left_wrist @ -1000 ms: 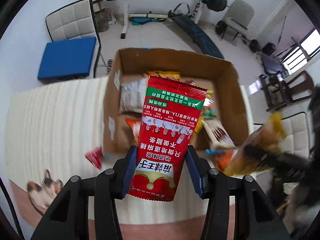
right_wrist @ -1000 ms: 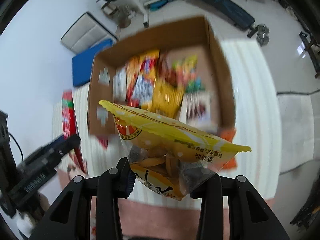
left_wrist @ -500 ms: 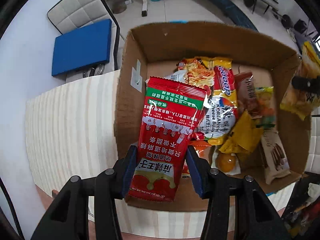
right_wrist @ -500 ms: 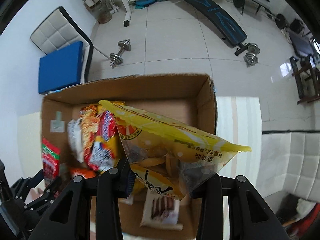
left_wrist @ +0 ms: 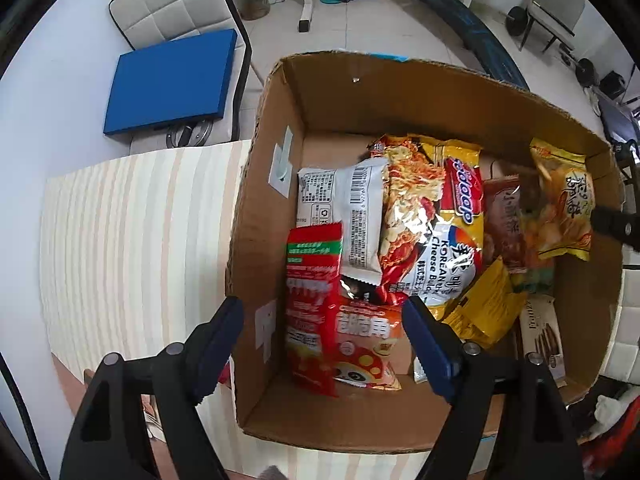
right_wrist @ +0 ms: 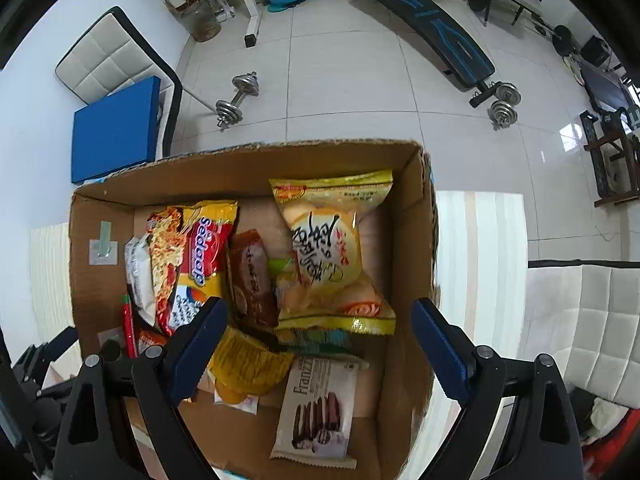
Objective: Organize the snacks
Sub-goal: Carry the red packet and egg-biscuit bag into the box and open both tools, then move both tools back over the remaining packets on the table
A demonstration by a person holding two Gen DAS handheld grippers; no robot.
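Both grippers hover over the open cardboard box (left_wrist: 256,208), which sits on the striped table (left_wrist: 132,240).

Left gripper (left_wrist: 322,334): jaws spread wide, holding nothing. The red snack packet (left_wrist: 310,280) lies inside the box against its left wall, beside the Sedaap noodle pack (left_wrist: 436,224).

Right gripper (right_wrist: 320,334): jaws apart, empty. The yellow chip bag (right_wrist: 332,252) rests in the box's far right area, near the Franzzi wafer pack (right_wrist: 318,408).

My left hand-held gripper (left_wrist: 322,320) hangs wide open over the near-left corner of the cardboard box (left_wrist: 260,208), which stands on the striped table (left_wrist: 132,240). The red snack packet (left_wrist: 312,312) lies inside against the left wall, beside a noodle pack (left_wrist: 424,232). At the right, a yellow bag (left_wrist: 564,208) is blurred.
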